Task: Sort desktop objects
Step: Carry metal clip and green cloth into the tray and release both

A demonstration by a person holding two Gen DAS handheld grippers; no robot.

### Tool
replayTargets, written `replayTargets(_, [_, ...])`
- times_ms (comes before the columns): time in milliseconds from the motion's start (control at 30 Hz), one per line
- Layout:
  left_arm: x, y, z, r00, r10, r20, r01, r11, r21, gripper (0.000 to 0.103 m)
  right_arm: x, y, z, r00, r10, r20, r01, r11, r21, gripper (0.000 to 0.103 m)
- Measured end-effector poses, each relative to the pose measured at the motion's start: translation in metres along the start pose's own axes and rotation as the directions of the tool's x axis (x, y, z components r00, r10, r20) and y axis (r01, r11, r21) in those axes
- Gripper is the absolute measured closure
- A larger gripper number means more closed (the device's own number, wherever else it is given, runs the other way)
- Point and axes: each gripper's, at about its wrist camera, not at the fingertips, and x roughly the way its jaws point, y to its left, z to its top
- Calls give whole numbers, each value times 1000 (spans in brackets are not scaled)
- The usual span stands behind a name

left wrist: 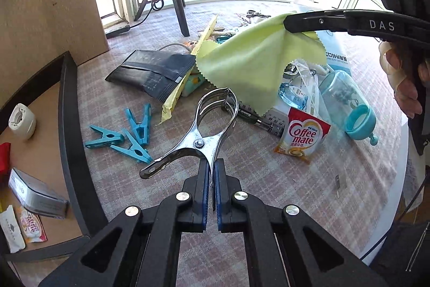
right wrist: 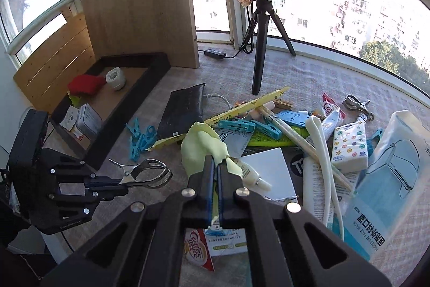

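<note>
My left gripper (left wrist: 212, 166) is shut on one handle of a large metal clamp (left wrist: 207, 123) and holds it above the checked tablecloth; it also shows in the right wrist view (right wrist: 122, 186) with the clamp (right wrist: 147, 174). My right gripper (right wrist: 215, 163) is shut on a pale yellow-green cloth (right wrist: 201, 144), lifted off the clutter; in the left wrist view the cloth (left wrist: 255, 61) hangs from the right gripper's fingers (left wrist: 303, 23). A dark-rimmed wooden tray (right wrist: 129, 104) lies at the left.
Three blue clothespins (left wrist: 126, 136) lie by the tray's rim (left wrist: 70, 120). A black pouch (left wrist: 153, 71), a Coffee mate sachet (left wrist: 303, 136), a blue bottle (left wrist: 346, 101), a face mask box (right wrist: 389, 179) and a tissue pack (right wrist: 349, 144) crowd the table. A ring light tripod (right wrist: 262, 45) stands behind.
</note>
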Motion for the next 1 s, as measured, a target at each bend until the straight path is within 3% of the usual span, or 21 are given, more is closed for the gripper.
replayTargets(200, [-34,24,3,996,50,67,-48,998,-39,99,-26,27,15,997,27,74,-27,1000,-4,101])
replayTargets(400, [-74,77,0,983,149,109,-133,980,-146,99,-31,77,44,987,102,127,-97,994,-46,101])
replayTargets(733, [-121,182,-29,939,330,98,-290,912,-291,99,10,167,94,964,215,156,-200,974,-109,101])
replayTargets(1000, [-121,237,-33,929,361,87,-313,886,-342,99,54,213,126,966,229,121,-210,966,-148,101])
